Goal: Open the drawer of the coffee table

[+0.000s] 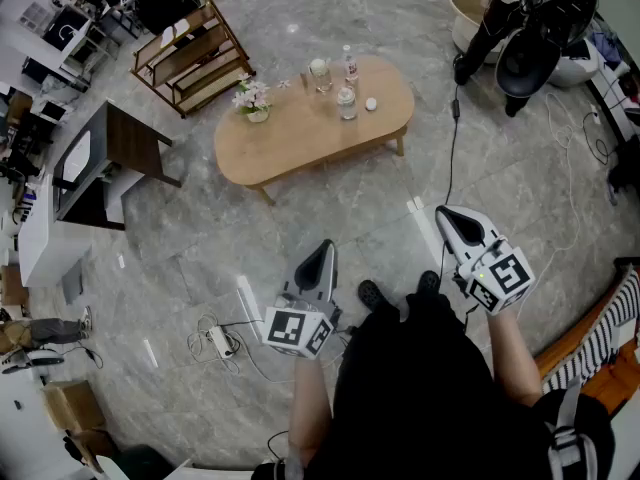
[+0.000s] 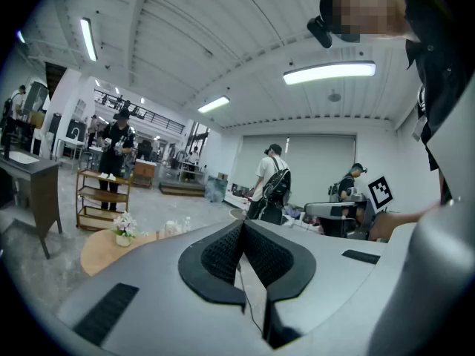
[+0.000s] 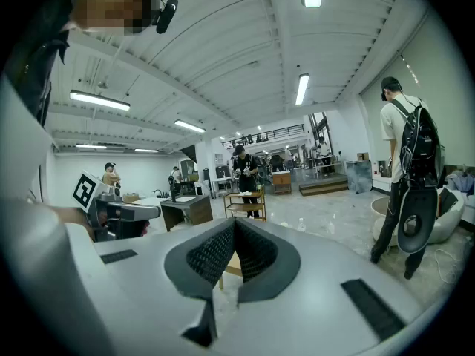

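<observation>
1. Down at waist height, in front of the standing person, the left gripper and the right gripper sit side by side and well apart, both aimed forward and tipped slightly downward
2. Each pair of jaws is pressed together with nothing between them
3. Ahead stands the oval coffee table, well apart from both grippers; its drawer cannot be made out from here
4. A flower pot and bottles stand on its surface toward the far edge
5. Open grey floor lies before the near edge; a power strip with cables lies left of the left gripper, and a black cable runs toward the right one
6. A wooden rack and a dark side table flank the table's left end
</observation>
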The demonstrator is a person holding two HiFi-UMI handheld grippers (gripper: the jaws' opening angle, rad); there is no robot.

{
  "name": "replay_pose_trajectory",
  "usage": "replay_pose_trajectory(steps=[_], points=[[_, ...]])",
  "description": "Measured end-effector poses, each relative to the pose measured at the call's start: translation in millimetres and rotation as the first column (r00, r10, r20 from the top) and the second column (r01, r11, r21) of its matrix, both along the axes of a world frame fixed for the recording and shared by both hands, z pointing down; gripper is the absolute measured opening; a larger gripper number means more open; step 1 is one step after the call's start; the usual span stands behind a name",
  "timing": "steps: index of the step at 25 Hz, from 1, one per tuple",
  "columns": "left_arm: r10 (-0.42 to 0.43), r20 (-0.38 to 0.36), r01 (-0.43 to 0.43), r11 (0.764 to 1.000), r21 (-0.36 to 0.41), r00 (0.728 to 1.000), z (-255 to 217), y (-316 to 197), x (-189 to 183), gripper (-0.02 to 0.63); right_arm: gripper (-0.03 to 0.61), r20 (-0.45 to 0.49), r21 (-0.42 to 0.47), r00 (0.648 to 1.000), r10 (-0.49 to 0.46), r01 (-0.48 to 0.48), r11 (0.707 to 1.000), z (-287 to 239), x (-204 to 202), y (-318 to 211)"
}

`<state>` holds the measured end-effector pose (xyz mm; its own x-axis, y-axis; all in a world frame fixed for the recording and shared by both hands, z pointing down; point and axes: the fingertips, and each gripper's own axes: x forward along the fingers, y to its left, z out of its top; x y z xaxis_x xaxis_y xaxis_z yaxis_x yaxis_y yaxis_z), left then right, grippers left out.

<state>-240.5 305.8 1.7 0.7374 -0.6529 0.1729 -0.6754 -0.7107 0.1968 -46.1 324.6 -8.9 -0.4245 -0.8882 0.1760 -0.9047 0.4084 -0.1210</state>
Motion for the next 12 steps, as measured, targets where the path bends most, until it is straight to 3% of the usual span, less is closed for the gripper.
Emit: replay_pose_trajectory(steps=[12], points=[[-0.021, 0.005, 0.02, 1.0, 0.018, 1.0, -7.7, -10.9, -24.5, 0.014, 0.012, 0.015, 0.035, 1.0, 0.015, -0.016, 0.999, -9.1, -14.3, -14.6]])
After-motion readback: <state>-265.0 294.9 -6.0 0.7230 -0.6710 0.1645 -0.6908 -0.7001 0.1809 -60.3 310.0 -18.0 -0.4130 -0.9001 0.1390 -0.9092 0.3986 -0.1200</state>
